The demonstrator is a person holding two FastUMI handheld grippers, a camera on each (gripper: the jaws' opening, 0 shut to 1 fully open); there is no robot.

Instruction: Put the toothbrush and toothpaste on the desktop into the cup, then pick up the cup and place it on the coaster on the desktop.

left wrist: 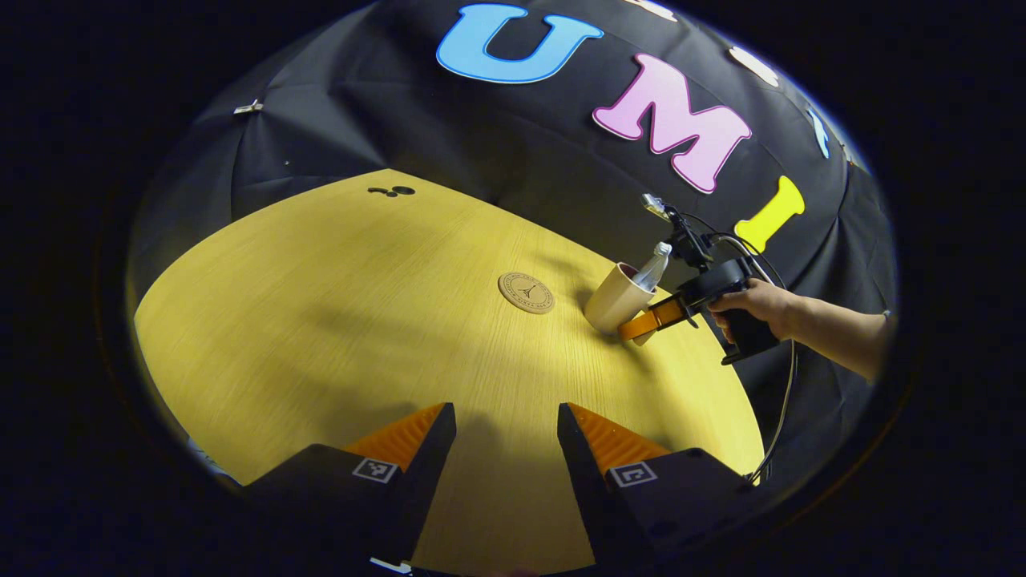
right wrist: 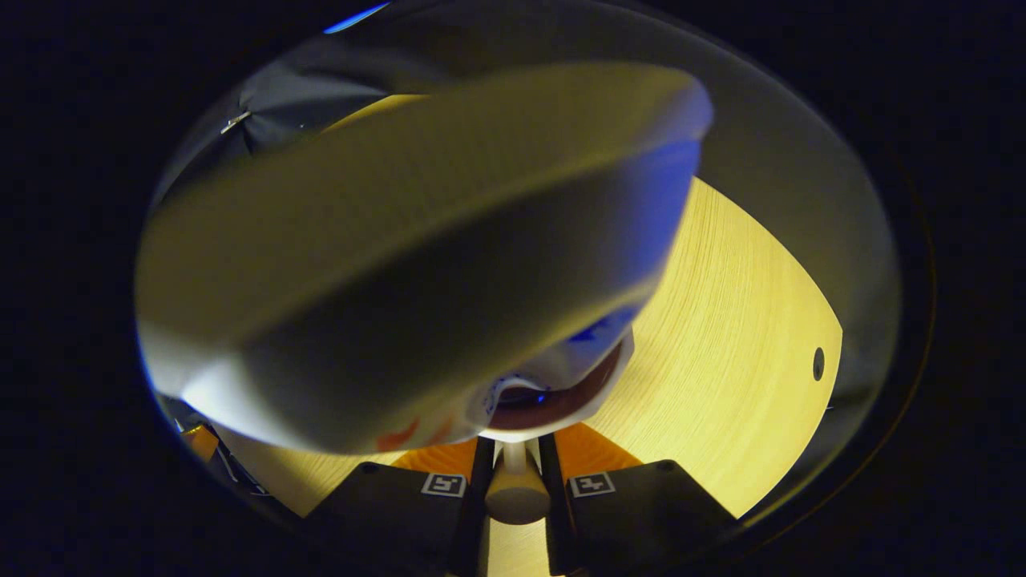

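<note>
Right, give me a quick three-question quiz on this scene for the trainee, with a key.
1. True or false: the cup already stands on the coaster.
2. What is the right hand-held gripper shut on? A: the cup's handle. B: the coaster. C: nothing at all.
3. Fill the gap: the left hand-held gripper hangs over the table with its fingers ____ and nothing between them.

Key: 1 false, the cup is tilted, beside the coaster and apart from it. 2 A. 3 open.
</note>
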